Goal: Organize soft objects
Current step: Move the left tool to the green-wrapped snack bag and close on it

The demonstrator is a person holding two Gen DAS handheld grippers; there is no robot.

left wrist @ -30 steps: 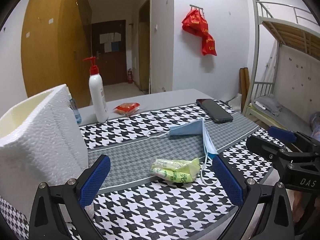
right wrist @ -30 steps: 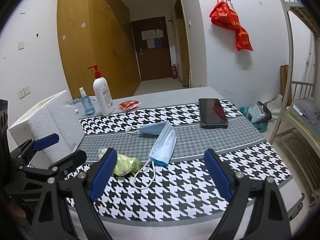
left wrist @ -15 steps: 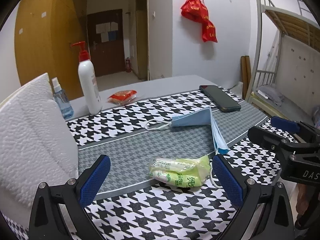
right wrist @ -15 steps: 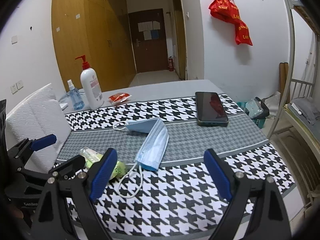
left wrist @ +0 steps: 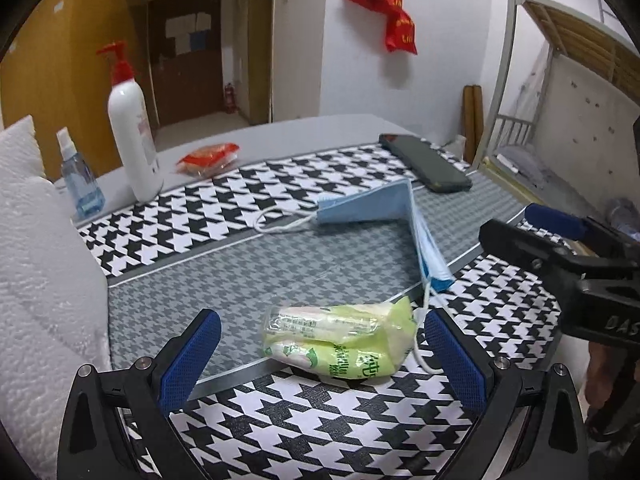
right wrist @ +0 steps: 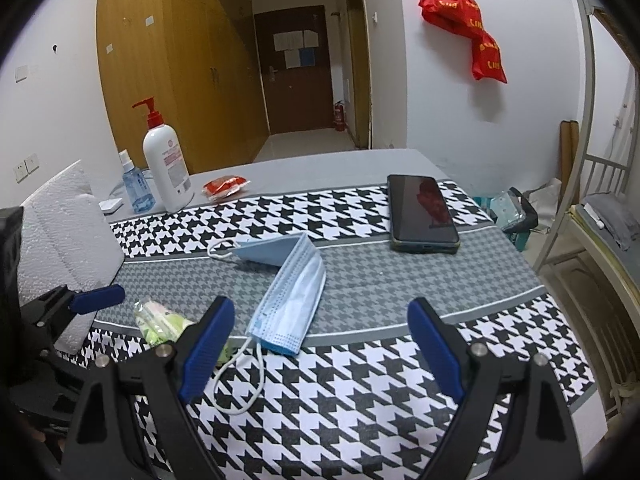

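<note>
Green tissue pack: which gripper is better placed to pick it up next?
Left, probably. The left gripper has open jaws framing the green tissue pack. The right gripper, also open, faces the blue face mask, with the pack off to its side.

Reading what's legible: white letters "DAS" on the black body of the right tongs, cut off at the picture's edge in the left wrist view. The green tissue pack on the counter carries green printed characters, too small and warped to make out. Yellow print on the red bags hanging on the wall, not readable. The white pump bottle has a red round logo and a label of fine print, unreadable. Papers on the far door, also illegible
</note>
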